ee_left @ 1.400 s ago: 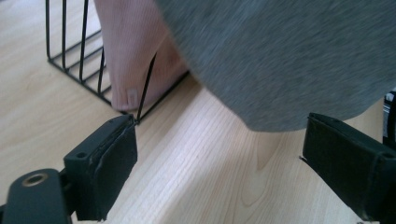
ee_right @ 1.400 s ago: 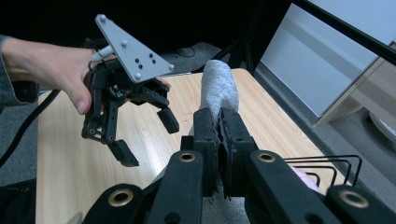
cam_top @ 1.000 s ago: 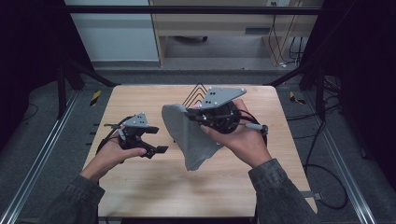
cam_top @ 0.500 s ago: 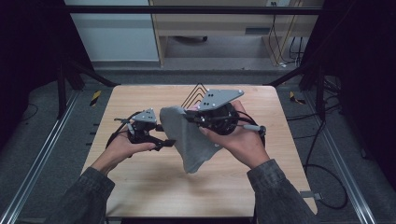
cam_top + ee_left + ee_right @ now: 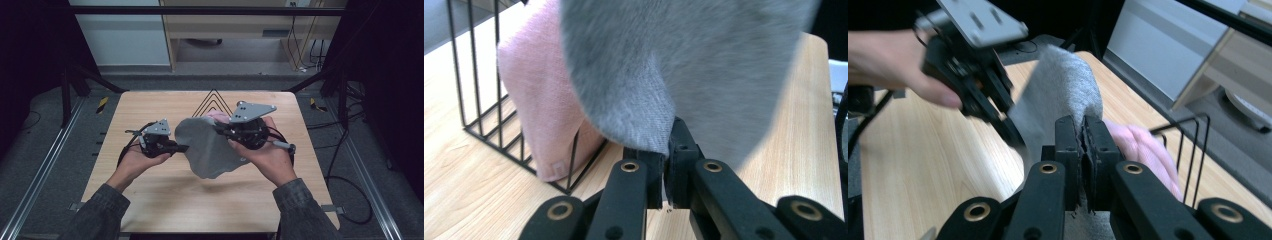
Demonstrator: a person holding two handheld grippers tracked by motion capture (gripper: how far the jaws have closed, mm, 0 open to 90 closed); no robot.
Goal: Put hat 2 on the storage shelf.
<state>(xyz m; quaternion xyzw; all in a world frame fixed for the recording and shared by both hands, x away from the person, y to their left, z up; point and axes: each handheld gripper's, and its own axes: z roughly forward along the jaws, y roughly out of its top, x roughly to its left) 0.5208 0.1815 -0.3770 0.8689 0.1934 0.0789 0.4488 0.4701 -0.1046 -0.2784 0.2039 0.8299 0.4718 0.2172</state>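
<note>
A grey cloth is held up above the middle of the wooden table, stretched between two tools. It is judged soft, light and limp, with a fuzzy nap that should not slip easily; it will sag and fold wherever it is unsupported, so it is best taken at edges or corners, well apart. The right gripper is clamped on its upper edge, with the fabric pinched between the closed jaws. The left gripper has just been closing, and its jaws are now pressed together on the cloth's left edge. Just behind the cloth, a folded pink cloth is seen standing in a black wire rack.
</note>
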